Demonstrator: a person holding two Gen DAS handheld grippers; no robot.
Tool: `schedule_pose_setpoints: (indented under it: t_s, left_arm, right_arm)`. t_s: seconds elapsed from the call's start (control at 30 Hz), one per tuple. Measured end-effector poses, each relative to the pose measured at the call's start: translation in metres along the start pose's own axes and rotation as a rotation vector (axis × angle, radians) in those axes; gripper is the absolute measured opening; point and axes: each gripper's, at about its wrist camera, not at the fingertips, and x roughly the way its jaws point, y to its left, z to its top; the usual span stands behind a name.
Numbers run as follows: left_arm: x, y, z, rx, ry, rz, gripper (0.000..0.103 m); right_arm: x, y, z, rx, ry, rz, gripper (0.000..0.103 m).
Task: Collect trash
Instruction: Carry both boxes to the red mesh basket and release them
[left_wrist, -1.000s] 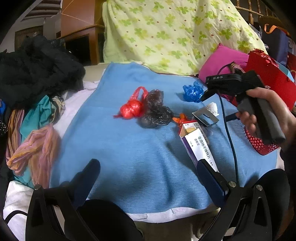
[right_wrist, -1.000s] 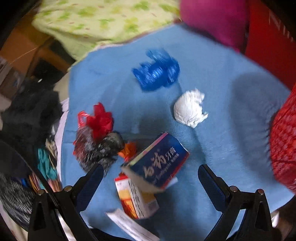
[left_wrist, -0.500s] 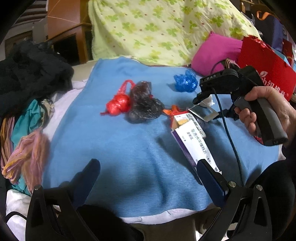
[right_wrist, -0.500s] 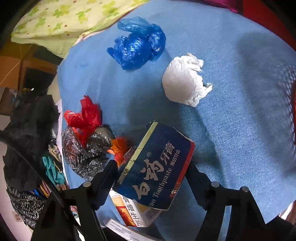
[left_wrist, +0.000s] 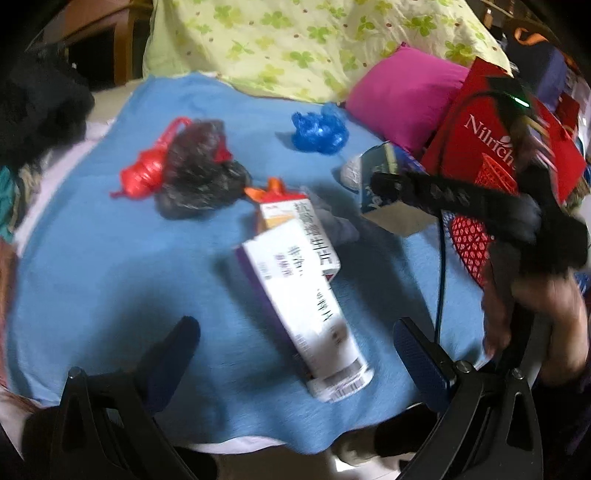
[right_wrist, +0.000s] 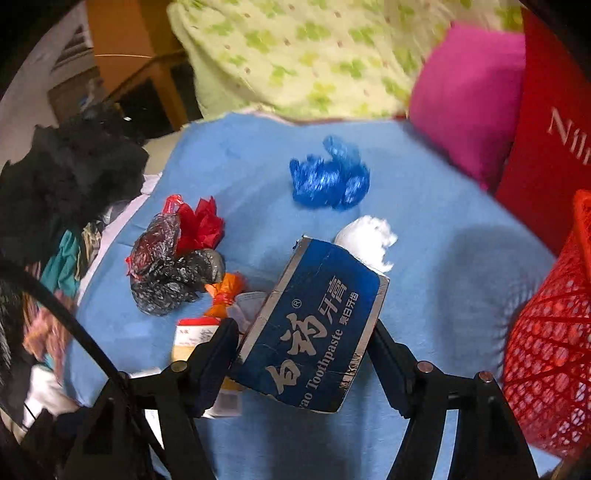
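on the blue blanket (left_wrist: 110, 280) i've got the right gripper (right_wrist: 303, 332) clamped on the blue toothpaste box (right_wrist: 314, 325), lifted clear of the cloth beside the red mesh basket (right_wrist: 546, 350); my left gripper (left_wrist: 295, 332) hangs wide with nothing in it above the long white carton (left_wrist: 306, 306); blue bag (right_wrist: 328, 177), white tissue wad (right_wrist: 369, 236), black and red bags (left_wrist: 184, 173) lie scattered

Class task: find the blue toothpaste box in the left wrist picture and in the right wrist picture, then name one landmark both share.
Left wrist: toothpaste box right of centre, clamped in the right claw.
Right wrist: toothpaste box low centre, between the claw fingers.
Shared landmark: blue bag.
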Motion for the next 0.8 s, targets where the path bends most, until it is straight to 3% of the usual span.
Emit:
schedule_pose_setpoints:
  t_s: [0.17, 0.3, 0.47, 0.6, 0.8]
  left_arm:
    - [0.028, 0.000, 0.000, -0.048, 0.042, 0.029, 0.099]
    - [0.042, 0.006, -0.002, -0.092, 0.093, -0.012, 0.050]
    - [0.031, 0.007, -0.002, -0.088, 0.045, -0.005, 0.042]
    - [-0.006, -0.002, 0.012, -0.044, -0.057, 0.002, 0.041]
    - [-0.041, -0.054, 0.049, 0.098, -0.150, -0.065, 0.041]
  right_arm:
    - [-0.017, 0.004, -0.008, -0.079, -0.120, -0.036, 0.073]
    - [-0.044, 0.013, -0.009, -0.139, -0.244, -0.006, 0.074]
    - [-0.081, 0.011, -0.014, -0.127, -0.387, 0.035, 0.074]
    - [-0.115, -0.004, -0.020, -0.090, -0.515, 0.038, 0.074]
    - [-0.163, -0.053, -0.034, 0.032, -0.671, -0.024, 0.074]
